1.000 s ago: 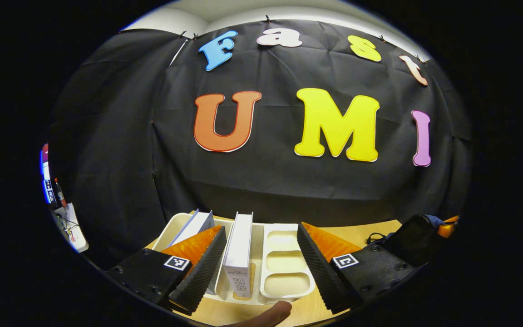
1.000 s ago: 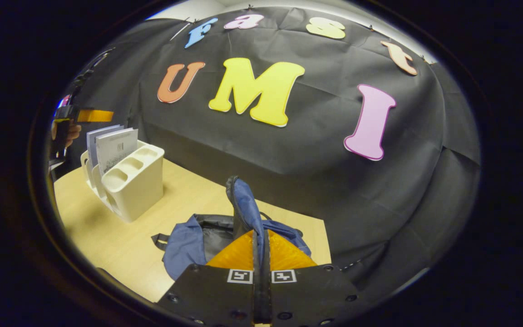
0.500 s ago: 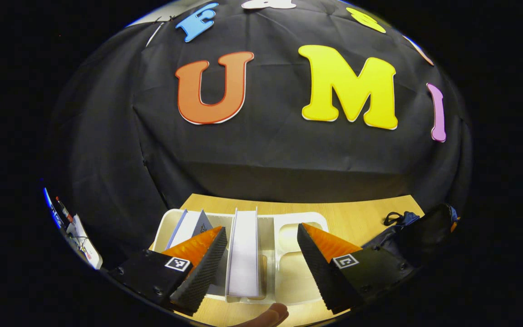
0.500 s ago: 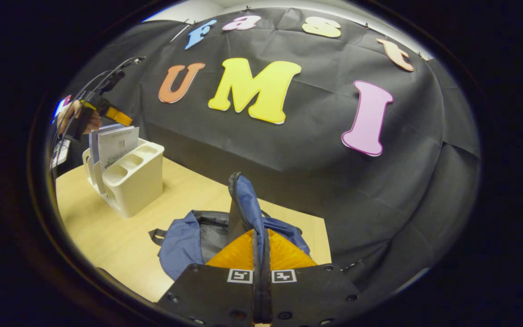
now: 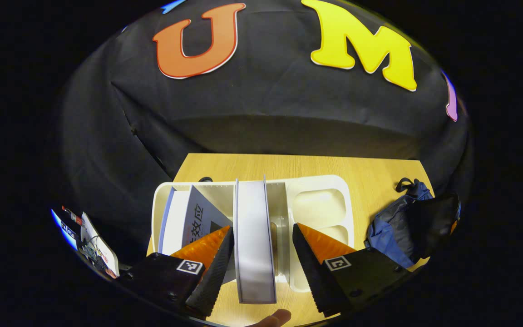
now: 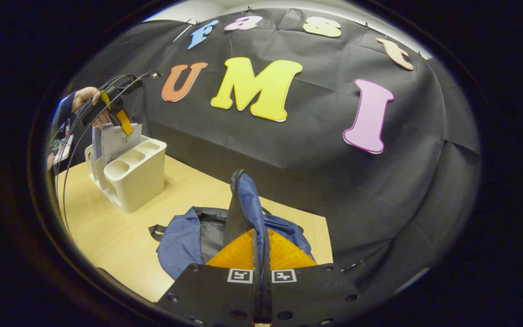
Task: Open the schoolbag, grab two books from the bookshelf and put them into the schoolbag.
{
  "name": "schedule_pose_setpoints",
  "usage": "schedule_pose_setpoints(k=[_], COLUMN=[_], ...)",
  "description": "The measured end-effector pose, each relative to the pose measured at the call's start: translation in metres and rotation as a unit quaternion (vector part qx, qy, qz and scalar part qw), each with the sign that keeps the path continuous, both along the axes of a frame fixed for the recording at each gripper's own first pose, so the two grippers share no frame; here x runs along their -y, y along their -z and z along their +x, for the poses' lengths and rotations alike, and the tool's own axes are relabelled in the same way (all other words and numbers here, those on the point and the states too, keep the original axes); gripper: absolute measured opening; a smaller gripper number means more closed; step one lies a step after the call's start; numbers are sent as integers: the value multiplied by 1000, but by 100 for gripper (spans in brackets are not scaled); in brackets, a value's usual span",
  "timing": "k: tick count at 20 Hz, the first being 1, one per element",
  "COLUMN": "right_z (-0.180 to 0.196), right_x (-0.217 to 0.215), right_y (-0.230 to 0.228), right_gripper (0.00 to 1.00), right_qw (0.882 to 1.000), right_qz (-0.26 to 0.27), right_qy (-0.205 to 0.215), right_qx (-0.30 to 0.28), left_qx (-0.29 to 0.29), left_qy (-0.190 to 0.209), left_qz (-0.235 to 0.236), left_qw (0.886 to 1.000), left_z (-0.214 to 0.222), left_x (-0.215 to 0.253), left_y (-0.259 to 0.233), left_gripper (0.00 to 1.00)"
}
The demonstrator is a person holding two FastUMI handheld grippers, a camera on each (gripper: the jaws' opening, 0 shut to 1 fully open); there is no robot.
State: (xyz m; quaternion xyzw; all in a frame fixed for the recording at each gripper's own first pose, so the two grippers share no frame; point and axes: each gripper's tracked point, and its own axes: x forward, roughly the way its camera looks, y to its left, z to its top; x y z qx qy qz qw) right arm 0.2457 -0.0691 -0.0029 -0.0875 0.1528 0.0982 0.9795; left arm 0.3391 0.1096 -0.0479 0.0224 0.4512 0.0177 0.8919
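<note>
Left hand-held gripper (image 5: 261, 240) gapes astride a book (image 5: 254, 245); right hand-held gripper (image 6: 261, 240) pinches schoolbag flap (image 6: 245, 202).

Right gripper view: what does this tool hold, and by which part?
The right tool is shut on the schoolbag, pinching its raised blue flap at the edge.

Left gripper (image 5: 261, 247) pointed steeply down, fingers spread wide. Right gripper (image 6: 261, 245) held level, fingers apparently pressed together on fabric.
</note>
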Motion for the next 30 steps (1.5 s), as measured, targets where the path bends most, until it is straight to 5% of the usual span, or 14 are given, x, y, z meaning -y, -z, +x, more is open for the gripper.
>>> schedule_pose_setpoints(k=[4, 6, 7, 16, 20, 30], right_z=[0, -1, -1, -3, -4, 3], right_x=[-1, 0, 0, -2, -3, -23], right_y=[4, 7, 8, 17, 23, 31], right_gripper=[0, 0, 0, 0, 0, 0], right_qw=[1000, 1000, 1000, 1000, 1000, 999], right_qz=[3, 5, 6, 1, 5, -5], right_qy=[-3, -1, -1, -1, -1, -17], right_qx=[-2, -5, -5, -7, -10, -32], left_qx=[-40, -45, -45, 16, 76, 120], left_qy=[-8, -8, -4, -4, -16, -62], left_qz=[12, 5, 1, -21, -66, -195], left_qw=[999, 999, 999, 1000, 995, 972], left_z=[0, -3, -7, -70, -120, -232], left_x=[-5, -1, 2, 1, -12, -15], left_y=[21, 23, 20, -20, -44, -25], left_gripper=[69, 49, 47, 43, 43, 43])
